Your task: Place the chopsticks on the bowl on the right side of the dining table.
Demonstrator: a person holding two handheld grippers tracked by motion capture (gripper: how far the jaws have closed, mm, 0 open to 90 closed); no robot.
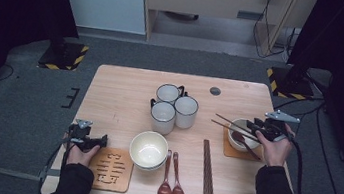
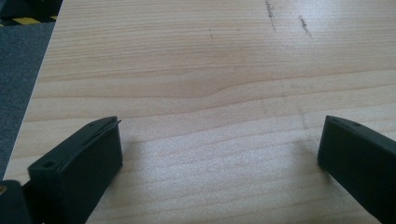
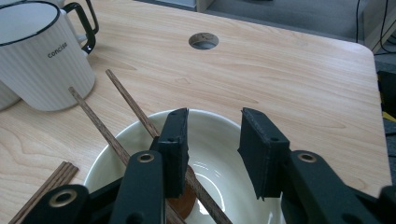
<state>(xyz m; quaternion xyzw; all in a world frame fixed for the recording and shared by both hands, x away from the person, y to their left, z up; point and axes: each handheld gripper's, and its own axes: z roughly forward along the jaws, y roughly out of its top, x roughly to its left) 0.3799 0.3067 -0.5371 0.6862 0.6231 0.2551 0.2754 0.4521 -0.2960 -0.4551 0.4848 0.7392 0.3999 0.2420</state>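
Note:
A white bowl [image 1: 232, 131] [image 3: 219, 154] stands on a wooden coaster [image 1: 227, 150] at the table's right side. Two dark chopsticks [image 1: 227, 122] [image 3: 93, 116] lie across its rim, their tips pointing left. Something brown lies at the bowl's bottom. My right gripper [image 1: 253, 125] [image 3: 215, 119] hovers over the bowl with its jaws apart and nothing between them; the chopsticks run under its left jaw. At the table's left edge my left gripper [image 1: 102, 141] [image 2: 222, 126] stands wide open above bare wood.
Three white mugs [image 1: 185, 111] [image 3: 42, 65] cluster at the centre back. Stacked bowls [image 1: 148, 149], two brown spoons [image 1: 170, 187] and a second pair of chopsticks [image 1: 208, 177] [image 3: 46, 186] lie near the front. A carved coaster [image 1: 111, 169] sits by my left hand. A cable hole [image 1: 215, 90] [image 3: 204, 41] lies behind.

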